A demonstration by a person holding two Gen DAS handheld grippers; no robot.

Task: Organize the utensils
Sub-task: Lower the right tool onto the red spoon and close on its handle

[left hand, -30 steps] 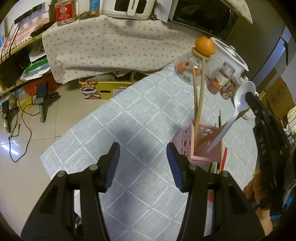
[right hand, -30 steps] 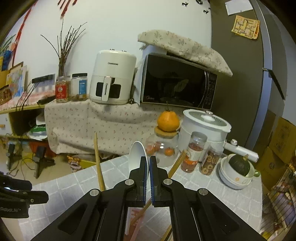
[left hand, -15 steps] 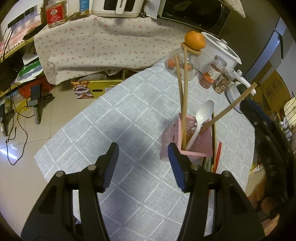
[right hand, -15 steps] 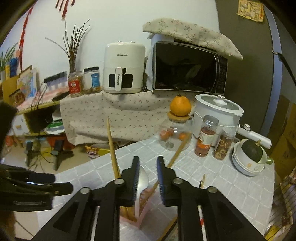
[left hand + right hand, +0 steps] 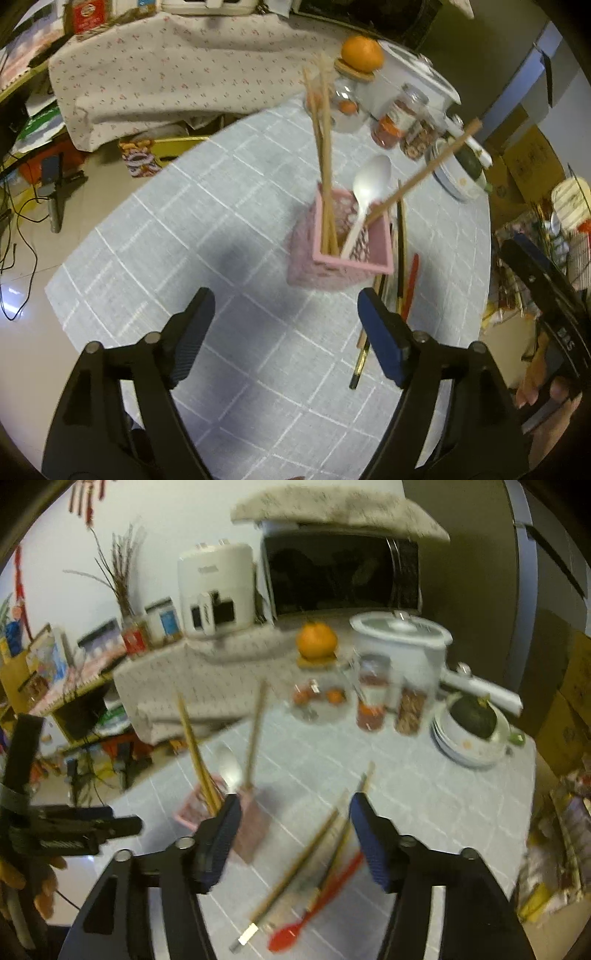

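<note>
A pink utensil holder point(image 5: 334, 254) stands on the grey checked tablecloth point(image 5: 207, 206). It holds a white spoon point(image 5: 369, 184) and several wooden chopsticks point(image 5: 325, 147). More chopsticks and a red utensil point(image 5: 410, 284) lie on the cloth beside it. My left gripper point(image 5: 284, 332) is open and empty just in front of the holder. My right gripper point(image 5: 291, 834) is open and empty above the loose chopsticks point(image 5: 303, 856) and red spoon point(image 5: 314, 908), with the holder point(image 5: 236, 823) to its left.
At the table's far side stand a glass jar with an orange on top point(image 5: 351, 85), two spice jars point(image 5: 399, 122), a white cooker point(image 5: 399, 646) and stacked bowls point(image 5: 472, 734). A microwave point(image 5: 340, 576) and air fryer point(image 5: 214, 590) sit behind.
My right gripper let go of the white spoon, which now stands in the holder, then opened wide and pulled back to the right. My left gripper opened wider.
</note>
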